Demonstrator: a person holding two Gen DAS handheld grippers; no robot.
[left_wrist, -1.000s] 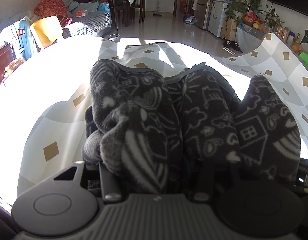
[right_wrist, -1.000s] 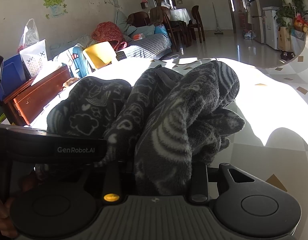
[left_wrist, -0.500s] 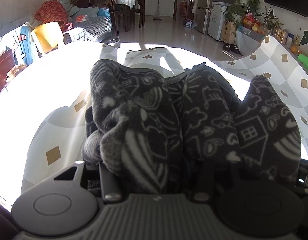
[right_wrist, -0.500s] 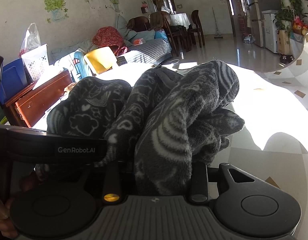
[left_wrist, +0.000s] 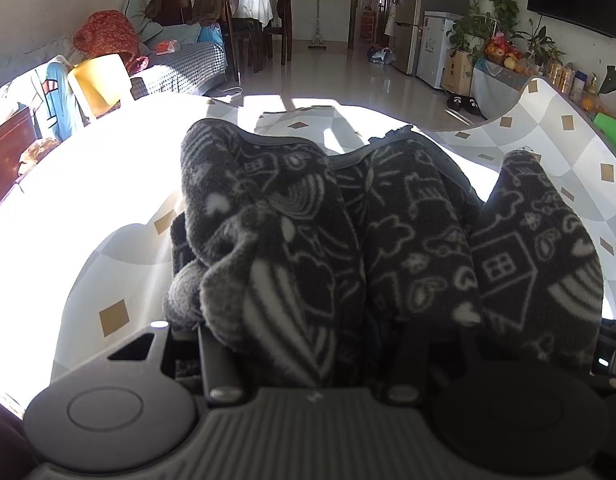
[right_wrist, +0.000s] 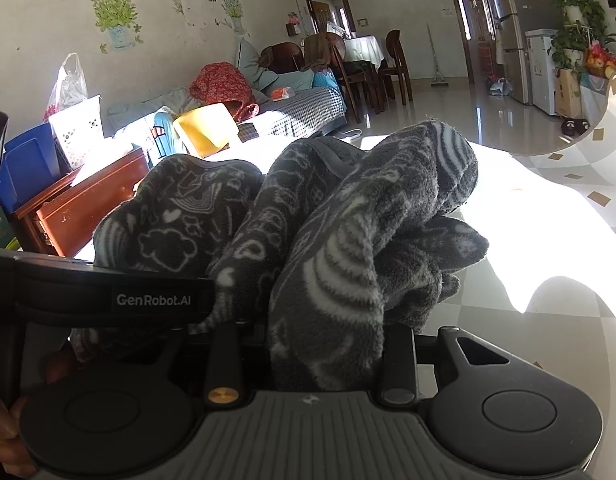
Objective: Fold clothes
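Keep both hands level and lower the fleece slowly so the fold lands flat. The left gripper has its jaws clenched on the fuzzy dark fleece. The right gripper pinches it too. The bunched, white-doodled fleece hangs over the sunny checked counter.

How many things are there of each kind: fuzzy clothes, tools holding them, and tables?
Fuzzy dark patterned garment: 1
Tools clamped on it: 2, left tool and right tool
Checkered table: 1
Total: 4
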